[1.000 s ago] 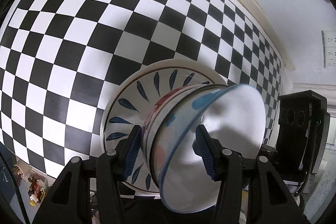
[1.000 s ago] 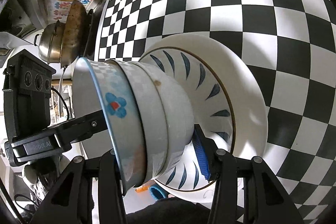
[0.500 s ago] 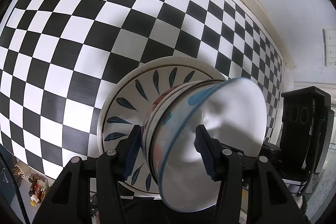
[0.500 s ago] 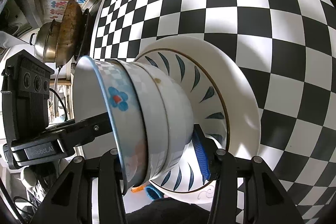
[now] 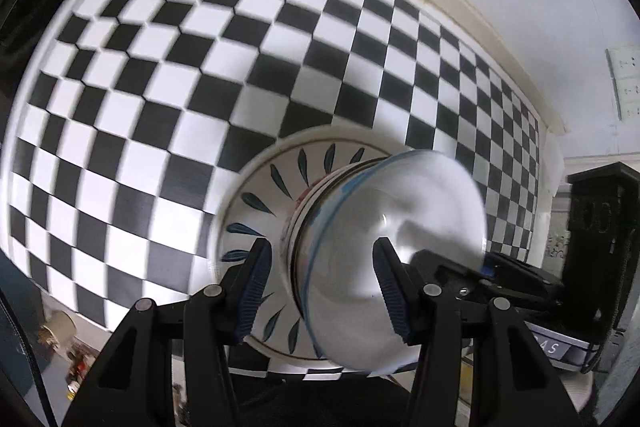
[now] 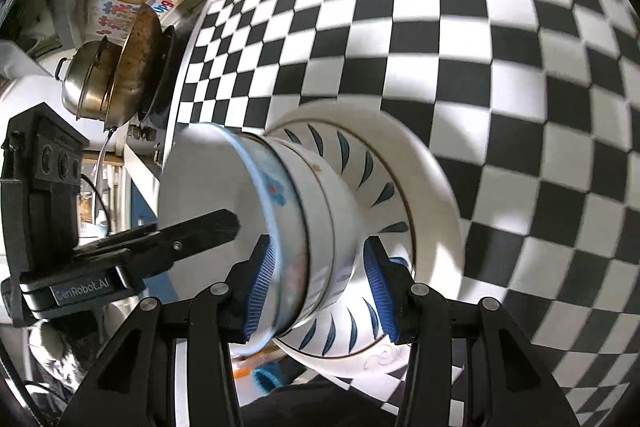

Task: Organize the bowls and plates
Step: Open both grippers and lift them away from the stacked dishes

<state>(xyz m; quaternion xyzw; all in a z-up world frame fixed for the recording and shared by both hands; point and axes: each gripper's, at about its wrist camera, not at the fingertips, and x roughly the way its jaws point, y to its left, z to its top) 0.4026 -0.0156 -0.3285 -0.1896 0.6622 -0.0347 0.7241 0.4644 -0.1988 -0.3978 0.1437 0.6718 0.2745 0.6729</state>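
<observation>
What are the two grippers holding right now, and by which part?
Both hold the stack of bowls on the leaf-pattern plate, pinched top to bottom: left gripper on one side, right gripper on the other.

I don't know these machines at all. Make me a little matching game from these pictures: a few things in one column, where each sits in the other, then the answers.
Things:
1. white plate with dark blue leaf marks
2. white bowl with a blue rim and a blue flower
3. steel pot with a lid
4. black and white checkered cloth

Places:
A. topmost of the nested bowls
B. beyond the cloth's edge, by a brown pan
C. spread under everything
D. bottom of the stack

Pairs: 1-D, 2-A, 3-B, 4-C
</observation>
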